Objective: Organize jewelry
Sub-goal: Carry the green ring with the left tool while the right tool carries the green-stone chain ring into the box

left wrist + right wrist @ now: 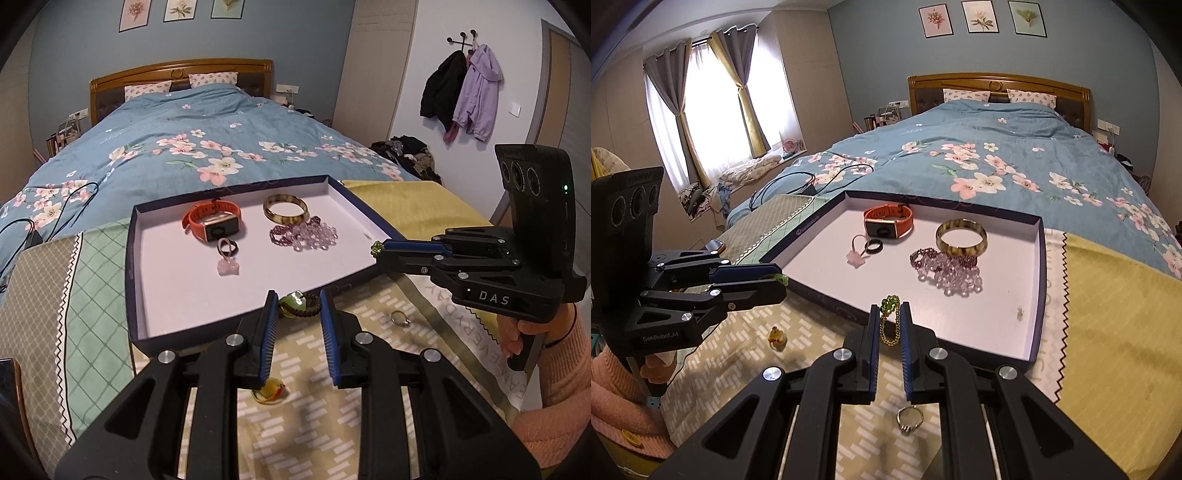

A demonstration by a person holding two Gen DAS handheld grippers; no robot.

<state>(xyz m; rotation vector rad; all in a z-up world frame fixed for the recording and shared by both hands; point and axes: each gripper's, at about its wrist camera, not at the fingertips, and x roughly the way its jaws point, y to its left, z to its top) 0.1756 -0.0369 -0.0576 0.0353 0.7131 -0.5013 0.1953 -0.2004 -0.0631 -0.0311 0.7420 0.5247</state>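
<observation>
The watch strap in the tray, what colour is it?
Orange-red watch strap; the right wrist view shows it best.

In the tray [1039,280] on the bed's near end, the watch [888,221] lies far left, the bangle [961,236] to its right, the beads [945,269] nearer, and a ring [909,417] lies outside, near.
</observation>
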